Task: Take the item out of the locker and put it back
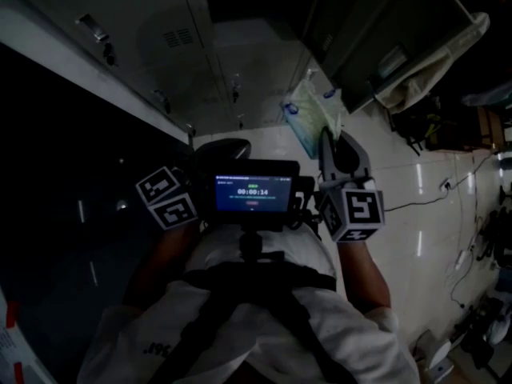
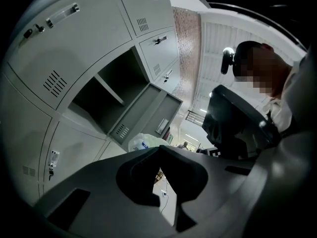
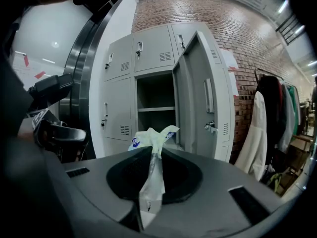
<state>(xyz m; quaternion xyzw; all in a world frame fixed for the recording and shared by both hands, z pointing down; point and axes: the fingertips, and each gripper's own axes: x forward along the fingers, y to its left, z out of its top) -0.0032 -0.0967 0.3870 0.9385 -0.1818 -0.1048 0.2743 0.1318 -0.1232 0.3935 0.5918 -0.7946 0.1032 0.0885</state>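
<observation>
The thin whitish plastic bag with blue print (image 3: pixel 146 138) hangs pinched in the right gripper (image 3: pixel 153 150), just in front of the open grey metal locker (image 3: pixel 154 90). To put it back cleanly, the pinch probably wants to stay firm while the bag is steered past the swung-out door (image 3: pixel 195 93) and onto the shelf. The left gripper (image 2: pixel 161 148) sits closed, with nothing in it. The right gripper view shows the bare shelf. The head view shows the bag's bulk (image 1: pixel 310 117) dangling over pale floor.
</observation>
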